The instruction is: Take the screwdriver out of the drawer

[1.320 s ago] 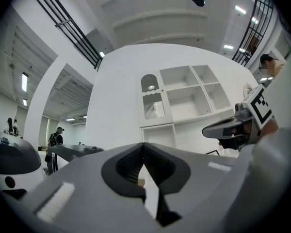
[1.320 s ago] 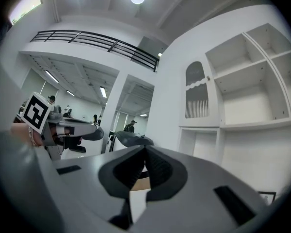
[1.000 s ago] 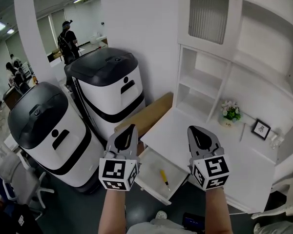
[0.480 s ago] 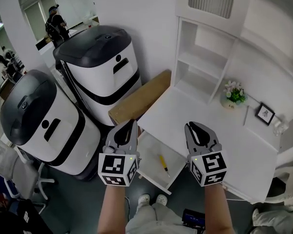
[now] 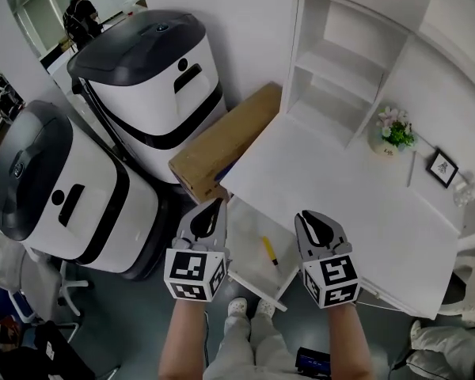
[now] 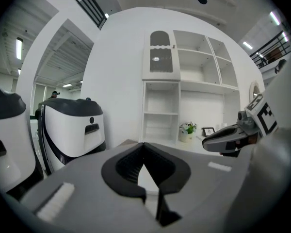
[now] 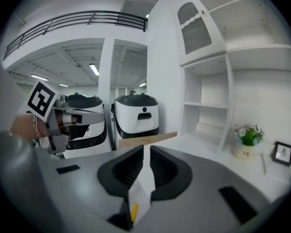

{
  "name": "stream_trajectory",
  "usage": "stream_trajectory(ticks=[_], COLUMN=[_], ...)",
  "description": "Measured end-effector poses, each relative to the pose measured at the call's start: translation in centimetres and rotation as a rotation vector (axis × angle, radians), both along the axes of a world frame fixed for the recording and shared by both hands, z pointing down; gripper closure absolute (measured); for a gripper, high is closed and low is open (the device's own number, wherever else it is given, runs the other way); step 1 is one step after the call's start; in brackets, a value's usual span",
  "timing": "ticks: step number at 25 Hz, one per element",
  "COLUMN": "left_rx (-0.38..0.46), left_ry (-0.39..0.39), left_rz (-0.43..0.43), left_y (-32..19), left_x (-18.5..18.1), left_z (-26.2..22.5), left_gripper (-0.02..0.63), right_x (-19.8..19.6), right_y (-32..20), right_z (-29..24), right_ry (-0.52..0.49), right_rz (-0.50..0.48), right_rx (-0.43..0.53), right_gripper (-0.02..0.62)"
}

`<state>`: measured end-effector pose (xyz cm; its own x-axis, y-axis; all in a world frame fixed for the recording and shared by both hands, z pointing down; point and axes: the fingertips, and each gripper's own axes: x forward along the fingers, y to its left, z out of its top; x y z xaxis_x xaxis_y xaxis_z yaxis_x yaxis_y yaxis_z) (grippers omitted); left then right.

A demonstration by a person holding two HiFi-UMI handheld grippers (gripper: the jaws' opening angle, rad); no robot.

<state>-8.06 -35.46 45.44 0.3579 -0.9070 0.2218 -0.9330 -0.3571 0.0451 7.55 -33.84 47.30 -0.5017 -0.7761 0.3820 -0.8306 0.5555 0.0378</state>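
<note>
Left gripper [image 5: 214, 206] and right gripper [image 5: 307, 217] hover above open drawer [image 5: 248, 261], jaws closed, nothing between them. Yellow-handled screwdriver [image 5: 267, 252] lies in drawer, below and between grippers, untouched.

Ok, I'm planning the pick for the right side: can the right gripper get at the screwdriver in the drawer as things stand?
Probably yes. The drawer stands open and the screwdriver lies uncovered, with nothing between it and the right gripper. Its jaws are shut and would have to open first.
</note>
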Motion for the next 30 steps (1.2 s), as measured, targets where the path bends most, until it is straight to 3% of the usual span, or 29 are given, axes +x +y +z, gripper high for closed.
stream_trajectory(ticks=[15, 16, 18, 19, 30], left_rx=[-0.270, -0.284, -0.310, -0.321, -0.383], left_ry=[0.020, 0.020, 0.019, 0.021, 0.017], left_rz=[0.055, 0.060, 0.067, 0.069, 0.104], left_y=[0.2, 0.3, 0.6, 0.7, 1.3], left_x=[-0.1, -0.1, -0.1, -0.1, 0.1], left_z=[13.7, 14.3, 15.4, 15.8, 18.4], left_gripper=[0.600, 0.600, 0.600, 0.600, 0.600], right_x=[-2.5, -2.7, -3.2, -3.4, -4.2], right_y=[2.0, 2.3, 2.8, 3.0, 3.0], right_z=[17.3, 18.5, 20.8, 21.9, 32.8], right_ry=[0.044, 0.040, 0.027, 0.028, 0.210], right_rz=[-0.019, -0.024, -0.029, -0.029, -0.010], right_rx=[-0.390, -0.426, -0.500, -0.531, -0.725], right_gripper=[0.583, 0.574, 0.471, 0.466, 0.468])
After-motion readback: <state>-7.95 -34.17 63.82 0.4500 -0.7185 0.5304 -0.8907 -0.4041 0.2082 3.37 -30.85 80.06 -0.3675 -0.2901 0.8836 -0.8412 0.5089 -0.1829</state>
